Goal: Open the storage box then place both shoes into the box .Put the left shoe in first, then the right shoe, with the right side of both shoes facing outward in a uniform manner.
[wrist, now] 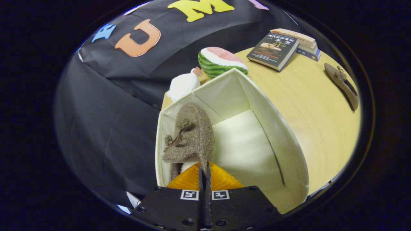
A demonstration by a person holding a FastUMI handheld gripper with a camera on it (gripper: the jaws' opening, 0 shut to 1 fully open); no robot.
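A fuzzy grey-brown shoe (196, 134) with a small bow stands on edge inside the open white storage box (273, 109), against the box's left wall. My gripper (204, 167) is shut on the shoe's near rim, the two fingers pressed almost together with the thin edge between them. The box floor to the right of the shoe is bare. The second shoe (342, 85), seen sole-side and brown, lies on the wooden table (308, 106) well beyond the box to the right.
Past the box stand a watermelon slice (221, 61) and a white soft object (183, 85). A dark book (274, 49) leans on a stack of books (305, 43) at the table's far side.
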